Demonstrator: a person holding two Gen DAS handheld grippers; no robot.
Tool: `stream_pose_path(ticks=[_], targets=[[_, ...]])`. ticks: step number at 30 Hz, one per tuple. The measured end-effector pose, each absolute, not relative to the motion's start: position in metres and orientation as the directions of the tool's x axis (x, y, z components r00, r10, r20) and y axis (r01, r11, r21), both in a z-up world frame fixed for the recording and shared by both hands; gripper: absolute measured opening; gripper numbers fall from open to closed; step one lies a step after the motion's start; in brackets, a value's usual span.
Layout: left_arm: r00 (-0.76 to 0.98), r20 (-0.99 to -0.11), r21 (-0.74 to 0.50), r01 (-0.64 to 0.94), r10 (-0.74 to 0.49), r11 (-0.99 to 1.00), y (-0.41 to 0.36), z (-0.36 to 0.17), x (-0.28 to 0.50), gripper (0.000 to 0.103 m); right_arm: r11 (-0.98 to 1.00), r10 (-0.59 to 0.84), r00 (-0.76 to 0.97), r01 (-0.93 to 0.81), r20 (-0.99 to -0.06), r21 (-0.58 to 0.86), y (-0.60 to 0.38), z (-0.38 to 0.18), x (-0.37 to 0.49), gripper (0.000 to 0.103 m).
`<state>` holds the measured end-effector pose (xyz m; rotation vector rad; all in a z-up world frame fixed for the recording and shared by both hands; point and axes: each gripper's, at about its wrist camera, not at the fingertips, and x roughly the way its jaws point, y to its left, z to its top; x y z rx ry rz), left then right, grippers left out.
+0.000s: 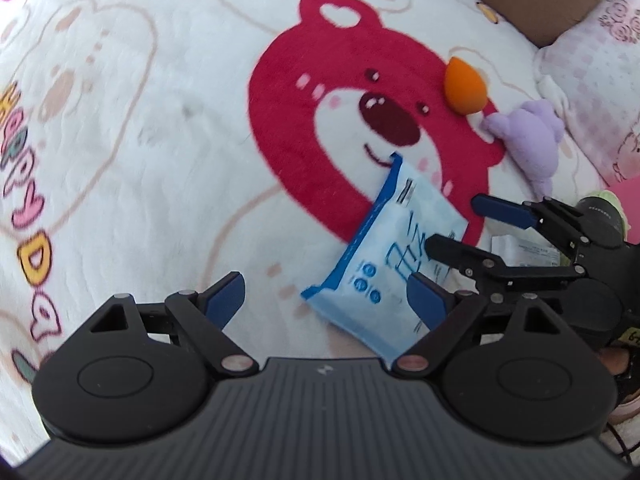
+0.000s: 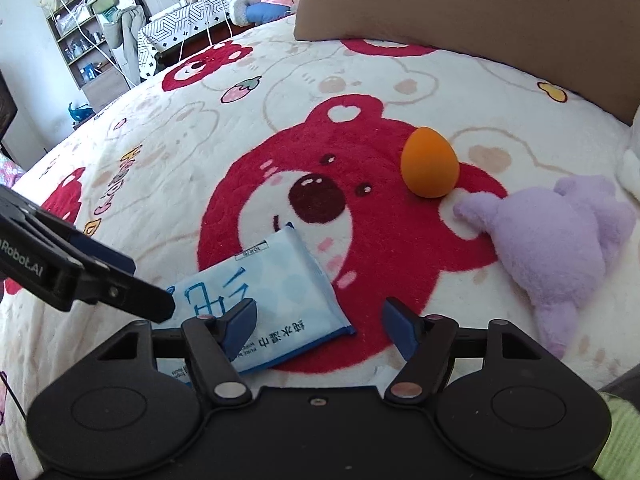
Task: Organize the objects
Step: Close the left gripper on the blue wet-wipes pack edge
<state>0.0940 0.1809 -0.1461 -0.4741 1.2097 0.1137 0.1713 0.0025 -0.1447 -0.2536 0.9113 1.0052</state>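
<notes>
I am working over a bed covered by a cream fleece blanket (image 2: pixel 168 184) printed with big red bear faces, and a brown cardboard box (image 2: pixel 460 4) is standing at its far edge. Three loose things are lying on the largest bear face.

The biggest is a lilac plush toy (image 2: pixel 560 240), lying flat off to my right. Next is a blue and white wet wipes packet (image 2: pixel 264 288), flat on the blanket, nearest to me. The smallest is an orange egg-shaped makeup sponge (image 2: pixel 430 162), sitting beyond the packet, just beside the plush toy's outstretched limb.

My right gripper (image 2: pixel 318 328) is hovering low with its jaws spread wide, holding nothing. Its left finger is overlapping the packet's near corner; its right finger is over bare blanket. My left gripper (image 1: pixel 326 300) is also spread wide and empty, close beside the packet's other side.

I judge the packet to be the thing I am going for, with the box the likely place for it. To do this well, I am thinking the right gripper should shift left until the packet's edge sits between both fingers, then tilt down so one finger slides beneath. The packet is soft and slippery, so a firm pinch on its sealed rim should hold better than on its puffy middle. I should avoid catching fleece.
</notes>
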Motion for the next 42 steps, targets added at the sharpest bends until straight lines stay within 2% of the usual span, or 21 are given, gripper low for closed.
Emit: stream_pose_path(ticks=[3,4,5,6,7,9,15,23,28,32,36,38,42], targets=[[0.356,-0.917,-0.307,-0.337,-0.181,0.890,0.177,-0.145,0.088,0.085,0.530,0.627,0.206,-0.820,-0.751,0.217,0.003,-0.145,0.170,0.076],[0.361,-0.915,-0.310,-0.336,-0.182,0.890,0.176,-0.145,0.086,0.081,0.528,0.631,0.201,-0.819,-0.749,0.224,0.003,-0.146,0.170,0.076],[0.369,-0.913,-0.306,-0.341,-0.173,0.889,0.175,-0.145,0.084,0.076,0.524,0.636,0.196,-0.819,-0.746,0.231,0.003,-0.146,0.170,0.076],[0.378,-0.913,-0.295,-0.353,-0.153,0.888,0.173,-0.145,0.083,0.062,0.521,0.641,0.194,-0.821,-0.743,0.235,0.002,-0.147,0.169,0.076],[0.377,-0.916,-0.282,-0.360,-0.138,0.889,0.172,-0.145,0.082,0.057,0.516,0.648,0.193,-0.823,-0.736,0.238,0.002,-0.147,0.168,0.073],[0.373,-0.916,-0.289,-0.361,-0.147,0.887,0.171,-0.148,0.083,0.055,0.507,0.660,0.184,-0.824,-0.728,0.251,0.001,-0.148,0.168,0.067],[0.374,-0.899,-0.371,-0.381,-0.226,0.847,0.170,-0.155,0.082,0.043,0.513,0.672,0.184,-0.814,-0.717,0.271,-0.001,-0.150,0.171,0.062],[0.377,-0.899,-0.385,-0.435,-0.223,0.814,0.168,-0.155,0.082,0.041,0.500,0.678,0.129,-0.803,-0.724,0.324,-0.006,-0.151,0.171,0.062],[0.386,-0.897,-0.388,-0.447,-0.218,0.806,0.170,-0.159,0.082,0.041,0.508,0.669,0.116,-0.792,-0.734,0.338,-0.012,-0.150,0.166,0.053],[0.402,-0.894,-0.376,-0.437,-0.197,0.817,0.164,-0.155,0.086,0.041,0.501,0.676,0.068,-0.773,-0.733,0.391,-0.018,-0.150,0.162,0.052],[0.429,-0.895,-0.289,-0.353,-0.120,0.890,0.143,-0.143,0.090,0.041,0.502,0.643,0.074,-0.793,-0.762,0.346,-0.019,-0.145,0.145,0.051],[0.424,-0.896,-0.284,-0.321,-0.131,0.903,0.138,-0.143,0.092,0.041,0.513,0.604,0.107,-0.811,-0.790,0.282,-0.019,-0.142,0.132,0.051],[0.417,-0.894,-0.315,-0.329,-0.163,0.890,0.139,-0.147,0.094,0.041,0.529,0.591,0.127,-0.807,-0.797,0.263,-0.027,-0.136,0.118,0.052]])
